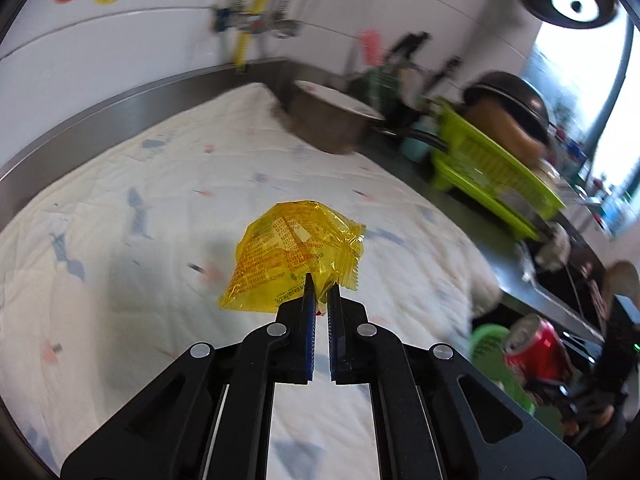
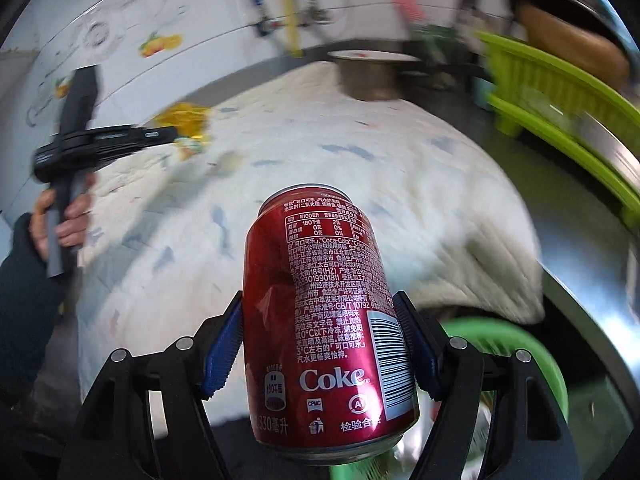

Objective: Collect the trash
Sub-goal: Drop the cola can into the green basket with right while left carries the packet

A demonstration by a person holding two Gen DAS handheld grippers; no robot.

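My left gripper (image 1: 321,286) is shut on a corner of a yellow plastic wrapper (image 1: 288,254) and holds it above the white quilted cloth (image 1: 160,200). My right gripper (image 2: 322,308) is shut on a dented red Coke can (image 2: 324,320) and holds it over the cloth's near edge. The can also shows in the left wrist view (image 1: 534,350), low at the right. The left gripper (image 2: 160,136) with the wrapper (image 2: 186,122) shows at the left of the right wrist view. A green bin (image 2: 520,344) lies below, right of the can.
A metal pot (image 1: 332,120) stands at the cloth's far edge. A green dish rack (image 1: 492,176) with a dark pan (image 1: 516,100) is to the right on the steel counter (image 1: 420,168). The tiled wall (image 1: 120,40) with pipes runs behind.
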